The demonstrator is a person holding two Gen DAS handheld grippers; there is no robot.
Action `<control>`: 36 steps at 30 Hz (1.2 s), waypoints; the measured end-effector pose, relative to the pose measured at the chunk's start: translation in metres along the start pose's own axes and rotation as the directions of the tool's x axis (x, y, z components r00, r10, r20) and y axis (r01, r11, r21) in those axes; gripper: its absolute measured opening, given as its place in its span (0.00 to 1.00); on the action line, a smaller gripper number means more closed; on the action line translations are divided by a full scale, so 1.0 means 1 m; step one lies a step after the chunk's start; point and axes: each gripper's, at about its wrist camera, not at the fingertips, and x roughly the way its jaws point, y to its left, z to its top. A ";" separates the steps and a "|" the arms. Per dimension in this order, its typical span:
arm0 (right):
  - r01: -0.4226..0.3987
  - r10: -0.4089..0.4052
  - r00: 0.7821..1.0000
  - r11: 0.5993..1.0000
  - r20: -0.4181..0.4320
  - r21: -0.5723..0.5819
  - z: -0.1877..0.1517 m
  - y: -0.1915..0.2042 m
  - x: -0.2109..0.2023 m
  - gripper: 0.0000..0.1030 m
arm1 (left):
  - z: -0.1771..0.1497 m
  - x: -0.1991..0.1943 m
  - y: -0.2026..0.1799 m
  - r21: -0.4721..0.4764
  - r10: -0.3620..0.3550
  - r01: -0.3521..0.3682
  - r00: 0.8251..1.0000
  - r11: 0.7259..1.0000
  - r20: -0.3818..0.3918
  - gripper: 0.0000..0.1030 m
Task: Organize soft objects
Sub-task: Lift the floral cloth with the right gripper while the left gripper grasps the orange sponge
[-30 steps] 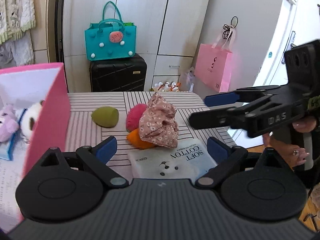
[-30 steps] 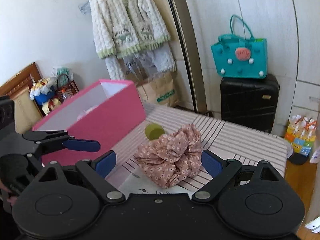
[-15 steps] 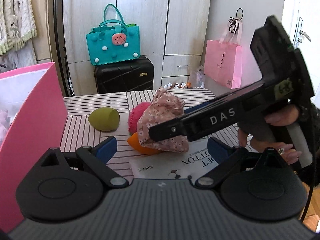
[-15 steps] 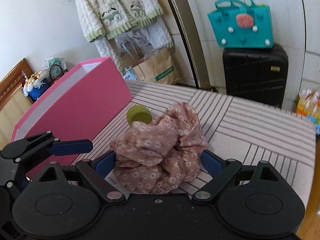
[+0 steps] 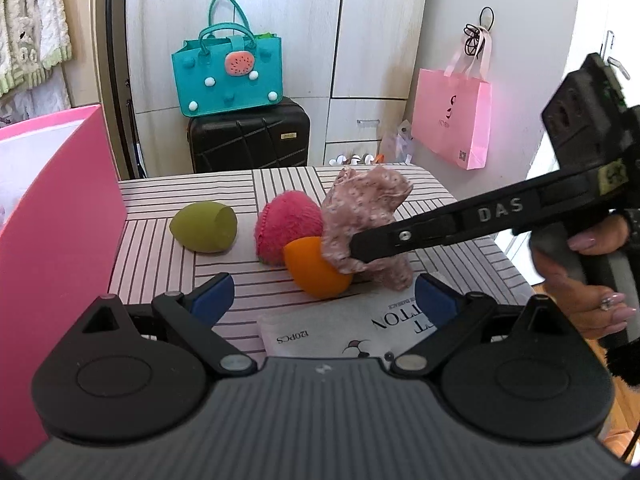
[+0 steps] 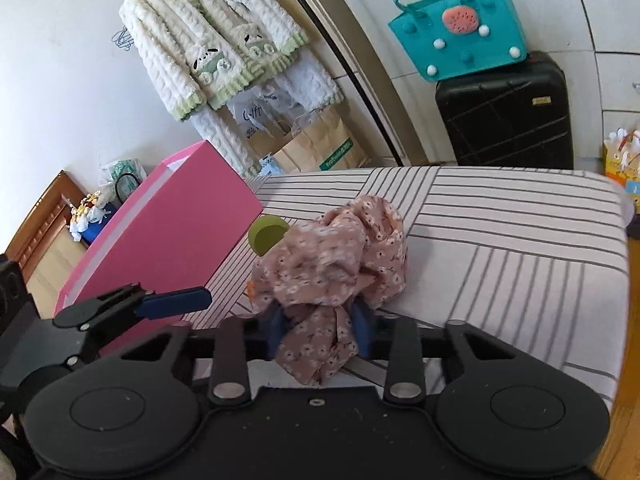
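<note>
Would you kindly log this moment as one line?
right gripper: closing on pink floral fabric scrunchie | left gripper: open, empty | pink box: waiting

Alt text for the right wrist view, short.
The right gripper jaws are closing on a bunched pink floral cloth on a striped table. A green sponge peeks out behind the cloth, beside a pink box; the left gripper is at the left.
</note>
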 end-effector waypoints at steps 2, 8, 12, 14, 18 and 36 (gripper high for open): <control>-0.003 0.003 1.000 1.000 0.016 -0.003 -0.002 -0.001 -0.006 0.31 | 0.001 0.003 -0.001 0.004 0.006 -0.006 1.000 1.000 -0.014 0.95; 0.030 -0.029 0.999 0.999 0.027 -0.023 -0.006 -0.006 -0.018 0.22 | 0.007 0.008 -0.003 0.006 0.015 -0.015 1.000 1.000 -0.021 0.93; 0.021 -0.021 0.999 1.000 0.031 0.002 -0.007 -0.013 -0.020 0.20 | 0.010 0.014 -0.003 0.004 0.016 -0.016 1.000 1.000 -0.009 0.88; 0.008 -0.009 0.999 1.000 0.031 0.011 -0.008 -0.015 -0.020 0.20 | 0.011 0.019 -0.003 0.005 0.016 -0.016 1.000 1.000 -0.014 0.84; 0.014 -0.015 0.999 1.000 0.043 0.023 -0.007 -0.018 -0.024 0.20 | 0.013 0.027 -0.006 0.020 0.022 -0.022 0.999 1.000 -0.027 0.76; 0.184 -0.180 0.982 0.979 0.053 -0.092 -0.016 -0.005 -0.032 0.19 | 0.019 0.051 -0.010 -0.018 -0.006 0.004 0.994 1.000 -0.105 0.34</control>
